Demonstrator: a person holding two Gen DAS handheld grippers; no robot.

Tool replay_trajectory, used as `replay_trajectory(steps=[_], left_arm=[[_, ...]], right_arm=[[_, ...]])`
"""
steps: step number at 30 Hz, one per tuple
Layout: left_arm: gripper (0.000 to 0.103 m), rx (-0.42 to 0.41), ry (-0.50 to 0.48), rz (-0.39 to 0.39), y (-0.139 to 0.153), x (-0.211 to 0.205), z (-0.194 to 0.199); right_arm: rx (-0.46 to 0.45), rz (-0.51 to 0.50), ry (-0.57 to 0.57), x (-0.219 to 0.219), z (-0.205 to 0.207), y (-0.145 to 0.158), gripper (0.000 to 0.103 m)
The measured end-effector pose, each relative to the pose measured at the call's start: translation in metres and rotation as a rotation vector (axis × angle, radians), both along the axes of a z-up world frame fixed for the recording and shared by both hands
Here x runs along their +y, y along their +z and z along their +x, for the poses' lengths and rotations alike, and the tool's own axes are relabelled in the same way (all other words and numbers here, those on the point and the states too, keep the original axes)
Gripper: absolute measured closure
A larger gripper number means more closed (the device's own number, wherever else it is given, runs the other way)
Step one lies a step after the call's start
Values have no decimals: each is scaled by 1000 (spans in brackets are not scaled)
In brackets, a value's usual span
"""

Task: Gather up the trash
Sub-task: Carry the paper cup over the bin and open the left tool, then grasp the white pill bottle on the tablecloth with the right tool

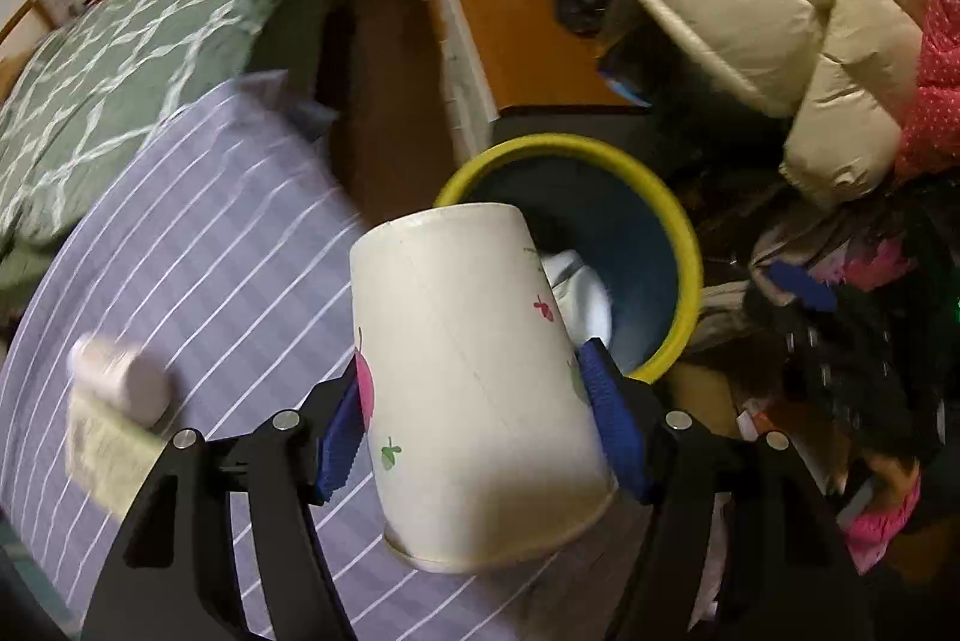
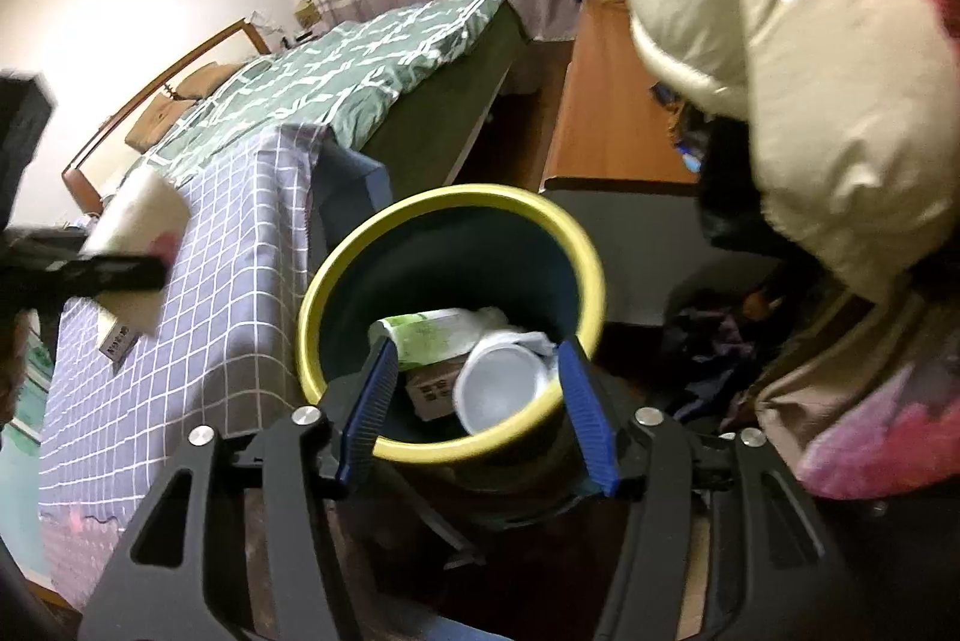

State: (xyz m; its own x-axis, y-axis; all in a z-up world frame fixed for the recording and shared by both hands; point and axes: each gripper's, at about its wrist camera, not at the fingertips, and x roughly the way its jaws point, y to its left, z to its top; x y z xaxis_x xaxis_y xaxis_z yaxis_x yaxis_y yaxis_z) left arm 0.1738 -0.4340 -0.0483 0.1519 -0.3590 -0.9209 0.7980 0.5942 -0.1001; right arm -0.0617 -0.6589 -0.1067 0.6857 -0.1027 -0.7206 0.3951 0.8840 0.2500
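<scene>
A bedroom, seen from two handheld grippers; the left gripper [image 1: 480,425] clamps a white paper cup [image 1: 474,389] printed with small fruit between its blue pads, held over the near edge of a striped bedsheet [image 1: 198,251], just left of a yellow-rimmed bin [image 2: 336,263]; the right gripper [image 2: 477,401] hangs above the bin's mouth with jaws apart, holding nothing; inside lie a green wrapper [image 2: 420,335], a white lid [image 2: 501,389] and a small box; judging by this, several pieces are binned; the cup is next, and a small bottle [image 1: 120,377] on paper remains on the sheet at far left.
</scene>
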Motion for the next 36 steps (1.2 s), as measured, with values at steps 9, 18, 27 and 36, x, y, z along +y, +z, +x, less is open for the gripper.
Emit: replay_trajectory(steps=[9,18,27,36], left_arm=[[29,12,-33,-39,-37,-80,7],[16,25,39,-212,-18,-27,17],[5,-344,244,-482,47,181,-25],[5,-613,658,-485,20,398,-47]], right_arm=[[-29,-37,-53,-9,-31,13,46],[-41,-52,-53,2,-35,22,44],[-56,-39,93,50,20,25,43],[-98,-25,298,133,93,40,43]])
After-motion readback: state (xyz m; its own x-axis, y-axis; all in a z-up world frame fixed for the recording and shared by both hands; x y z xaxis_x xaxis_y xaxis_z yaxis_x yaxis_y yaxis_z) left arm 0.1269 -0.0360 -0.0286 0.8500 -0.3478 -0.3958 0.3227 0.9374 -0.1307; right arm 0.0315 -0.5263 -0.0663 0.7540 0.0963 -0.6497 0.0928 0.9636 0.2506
